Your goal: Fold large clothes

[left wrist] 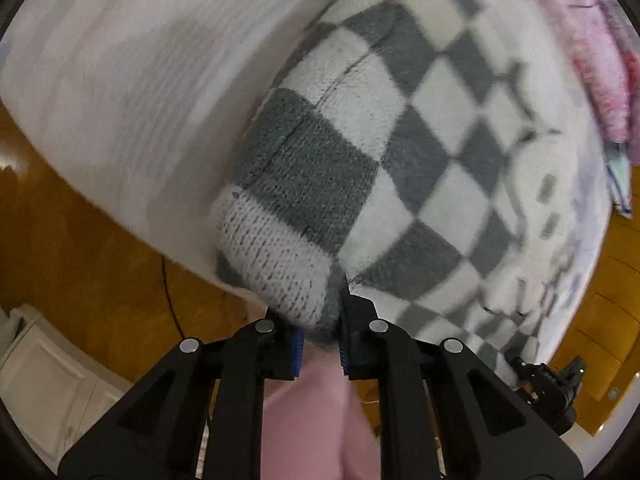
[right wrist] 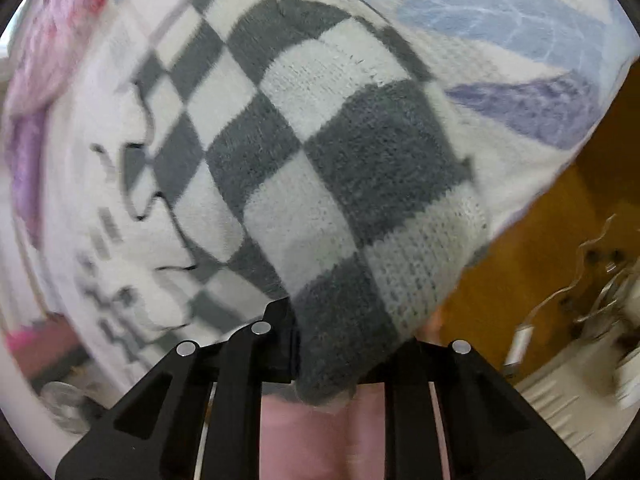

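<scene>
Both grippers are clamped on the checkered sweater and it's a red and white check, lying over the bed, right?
Not quite: the check is grey and white, not red. The left wrist view shows the checkered sweater pinched in the left gripper, and the right wrist view shows the right gripper clamped on it too, with the sweater spread over the bed cover.

sweater (left wrist: 360, 168): grey-white checks | bedsheet (right wrist: 520, 40): white, blue leaves | floor (left wrist: 80, 248): brown
</scene>
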{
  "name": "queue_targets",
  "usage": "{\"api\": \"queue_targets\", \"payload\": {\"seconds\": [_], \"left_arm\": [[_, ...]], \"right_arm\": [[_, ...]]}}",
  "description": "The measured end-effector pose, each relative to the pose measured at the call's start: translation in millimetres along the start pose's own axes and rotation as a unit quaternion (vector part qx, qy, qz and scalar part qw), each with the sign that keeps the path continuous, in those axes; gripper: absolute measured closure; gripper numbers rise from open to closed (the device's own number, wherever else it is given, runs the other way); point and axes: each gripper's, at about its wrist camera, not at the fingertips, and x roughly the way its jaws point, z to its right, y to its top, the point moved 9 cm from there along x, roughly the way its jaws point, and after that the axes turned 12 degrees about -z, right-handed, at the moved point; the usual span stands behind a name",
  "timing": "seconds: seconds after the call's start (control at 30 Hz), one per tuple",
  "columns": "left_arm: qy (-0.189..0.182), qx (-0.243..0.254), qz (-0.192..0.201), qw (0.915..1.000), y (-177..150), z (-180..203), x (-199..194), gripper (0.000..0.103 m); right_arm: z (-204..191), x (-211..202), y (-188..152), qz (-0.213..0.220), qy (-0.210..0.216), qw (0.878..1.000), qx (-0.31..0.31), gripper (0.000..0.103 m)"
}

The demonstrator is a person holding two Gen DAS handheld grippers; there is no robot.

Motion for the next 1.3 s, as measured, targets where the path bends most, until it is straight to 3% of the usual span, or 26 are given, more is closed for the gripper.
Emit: {"api": "queue_targets", "payload": {"seconds": [0.03,0.07,0.1,0.17,0.2,0.23,0.27,0.4,0.47,0.5,0.53,0.57,0.63,0.67,0.73,0.83,0.9,0.93,0.97,1.0,1.07,1.1,1.13,1.2,1.3], "left_arm": [[0.006,-0.003,-0.004,1.0,5.4,-4.4,13.8,0.084],[0.018,0.001,-0.009,0.9998,8.8,-5.1,21.6,0.079],[0.031,0.006,-0.012,0.9994,11.2,-4.1,23.2,0.073],[0.052,0.029,-0.007,0.9982,9.2,2.8,13.0,0.067],[0.062,0.043,0.003,0.9972,7.9,6.0,2.0,0.054],[0.071,0.051,0.016,0.996,7.7,7.1,-8.4,0.037],[0.079,0.056,0.03,0.9948,8.0,6.5,-18.2,0.035],[0.08,0.044,0.062,0.9939,22.6,-3.4,-41.2,0.032],[0.077,0.026,0.069,0.9943,34.5,-8.8,-40.6,0.032],[0.065,0.022,0.071,0.9951,42.6,-9.2,-39.3,0.039],[0.05,0.023,0.069,0.9961,47.3,-8.2,-37.2,0.072],[0.037,0.023,0.053,0.9976,50.7,-3.9,-31.9,0.075],[0.071,0.035,0.047,0.9958,52.2,3.6,-33.2,0.084],[0.082,0.043,0.047,0.9946,51.4,10.6,-35.4,0.085],[0.085,0.055,0.055,0.9933,44.2,23.4,-48.5,0.086],[0.087,0.052,0.062,0.993,32.6,26.3,-57.5,0.086],[0.105,0.053,0.064,0.9909,44.6,17.5,-50.2,0.085],[0.122,0.047,0.053,0.99,56.3,11.9,-40.2,0.074],[0.132,0.035,0.029,0.9902,61.2,7.8,-32.8,0.067],[0.129,0.034,0.011,0.991,62.3,8.7,-32.1,0.065],[0.132,0.06,0.021,0.9892,65.7,18.0,-55.5,0.061],[0.147,0.07,0.038,0.986,68.7,18.1,-70.1,0.049],[0.161,0.076,0.053,0.9826,71.9,20.1,-85.9,0.04],[0.144,0.085,0.065,0.9839,81.8,31.1,-108.9,0.04],[0.112,0.089,0.088,0.9858,114.9,52.7,-133.0,0.04]], "right_arm": [[6.3,14.2,4.9,-0.011,-0.021,1.0,-0.003,0.065],[11.4,22.4,7.6,-0.023,-0.043,0.999,-0.004,0.04],[15.9,23.0,9.7,-0.024,-0.052,0.998,0.005,0.034],[8.6,2.6,8.2,-0.008,0.018,1.0,0.003,0.031],[7.3,-7.8,7.8,0.0,0.033,0.999,-0.001,0.028],[10.7,-18.1,7.8,0.009,0.033,0.999,0.001,0.019],[20.3,-31.6,10.2,0.025,0.019,0.999,0.011,0.015],[45.5,-49.1,35.0,0.056,0.033,0.997,0.037,0.015],[58.0,-46.6,48.3,0.053,0.048,0.997,0.041,0.022],[52.9,-35.1,55.8,0.031,0.058,0.997,0.04,0.027],[50.2,-27.4,57.2,0.016,0.055,0.997,0.044,0.047],[46.6,-24.4,59.6,0.016,0.041,0.998,0.048,0.056],[39.3,-32.6,62.8,0.03,0.003,0.999,0.033,0.08],[38.0,-47.5,63.0,0.049,-0.001,0.998,0.03,0.086],[43.9,-70.3,61.1,0.07,0.022,0.996,0.042,0.087],[63.1,-80.1,61.7,0.078,0.045,0.994,0.056,0.087],[73.2,-57.1,73.0,0.06,0.019,0.997,0.047,0.084],[75.8,-40.8,72.5,0.042,-0.006,0.998,0.043,0.069],[81.3,-29.2,72.3,0.022,-0.042,0.997,0.058,0.042],[84.9,-32.9,72.6,0.022,-0.048,0.996,0.071,0.035],[72.5,-59.5,75.4,0.04,0.006,0.997,0.063,0.033],[70.3,-73.3,75.6,0.052,0.001,0.997,0.057,0.031],[67.5,-90.4,79.5,0.069,-0.019,0.996,0.049,0.023],[49.2,-120.6,95.5,0.107,-0.022,0.994,0.016,0.018],[8.0,-131.5,123.8,0.112,-0.008,0.993,-0.023,0.018]]}}
